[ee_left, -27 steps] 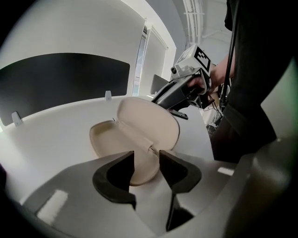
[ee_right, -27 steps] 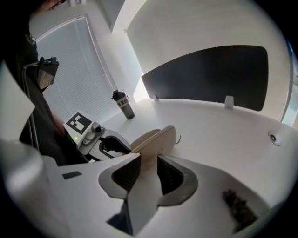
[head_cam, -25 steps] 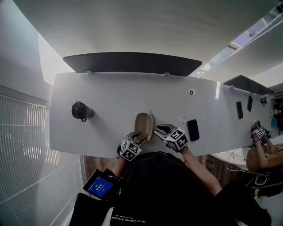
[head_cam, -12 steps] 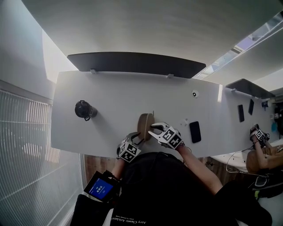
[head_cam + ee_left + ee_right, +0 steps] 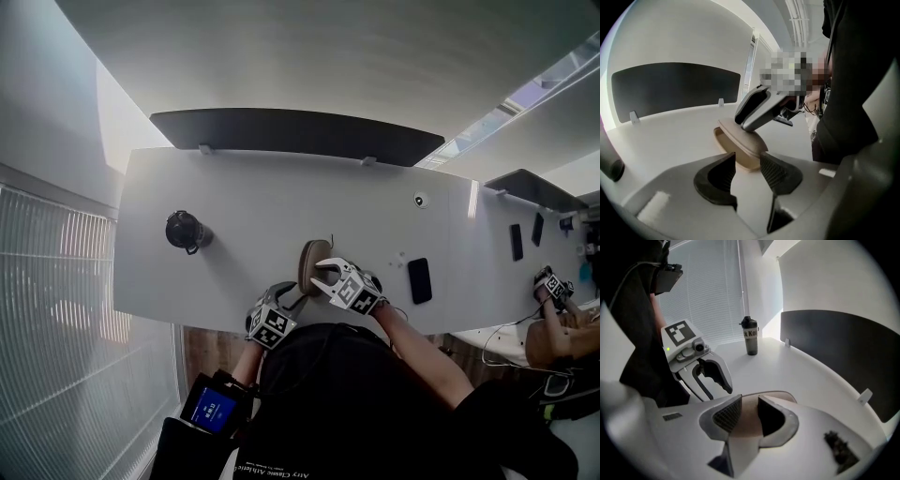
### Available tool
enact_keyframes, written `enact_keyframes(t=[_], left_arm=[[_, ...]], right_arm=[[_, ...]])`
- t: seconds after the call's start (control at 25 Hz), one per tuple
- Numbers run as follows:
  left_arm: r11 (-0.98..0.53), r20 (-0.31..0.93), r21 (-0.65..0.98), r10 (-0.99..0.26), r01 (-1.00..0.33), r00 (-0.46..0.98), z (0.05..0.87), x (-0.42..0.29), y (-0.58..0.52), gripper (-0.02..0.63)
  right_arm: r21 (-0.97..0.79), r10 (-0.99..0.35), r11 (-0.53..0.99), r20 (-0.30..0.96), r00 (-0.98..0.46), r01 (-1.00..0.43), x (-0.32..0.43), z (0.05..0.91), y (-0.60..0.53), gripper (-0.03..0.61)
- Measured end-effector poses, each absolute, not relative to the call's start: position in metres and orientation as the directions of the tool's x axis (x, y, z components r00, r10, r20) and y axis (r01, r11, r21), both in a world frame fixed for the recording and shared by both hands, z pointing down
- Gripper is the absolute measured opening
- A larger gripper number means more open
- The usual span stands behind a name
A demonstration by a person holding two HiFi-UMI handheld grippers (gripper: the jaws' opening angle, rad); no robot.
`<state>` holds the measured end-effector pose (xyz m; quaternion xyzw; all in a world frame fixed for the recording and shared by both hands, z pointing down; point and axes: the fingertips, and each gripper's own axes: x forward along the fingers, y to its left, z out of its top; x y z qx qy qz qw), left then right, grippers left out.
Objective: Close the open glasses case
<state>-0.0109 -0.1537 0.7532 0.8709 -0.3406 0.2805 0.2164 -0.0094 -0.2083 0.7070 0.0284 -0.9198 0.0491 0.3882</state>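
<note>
**Tabletop** [image 5: 253, 206]: white and curved, with a dark panel along its far edge.

**Bottle** [image 5: 186, 230]: dark, upright, on the left of the tabletop, well apart from the work.

**Left tongs** [image 5: 748, 161]: at the near edge of the tabletop, moderately wide. The near end of the case sits just at their tips. Clear space shows on both sides, so they bracket the case and do not clamp it.

**Glasses case** [image 5: 312, 262]: tan, oval, hard-shelled, lying near the front edge of the tabletop between the two tongs.
- The lid is lowered most of the way, and a gap onto the hollow base shows along one long side.
- Handling, as judged: light and stiff, with a smooth skin likely to skid on the bare tabletop if pushed sideways.
- Hold, as judged: press straight down on the crown of the lid, toward the side where the gap shows. Meanwhile steady the base at its near end.
- The shell should tolerate firm pressure. A latch cannot be made out.

**Right tongs** [image 5: 749, 401]: set to a narrow gap and lying on top of the lid, whose tan surface shows between and beneath them. They bear on the lid and pinch nothing.

**Phone** [image 5: 419, 279]: dark, flat on the tabletop to the right of the right tongs, apart from the case.
</note>
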Motion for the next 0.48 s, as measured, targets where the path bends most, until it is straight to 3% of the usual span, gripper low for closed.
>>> enact_keyframes(t=[0.48], left_arm=[[-0.667, 0.660, 0.213, -0.441, -0.714, 0.608, 0.763, 0.001, -0.163, 0.173]], right_arm=[[-0.047, -0.030, 0.995, 0.720, -0.693, -0.092, -0.025, 0.716, -0.205, 0.117]])
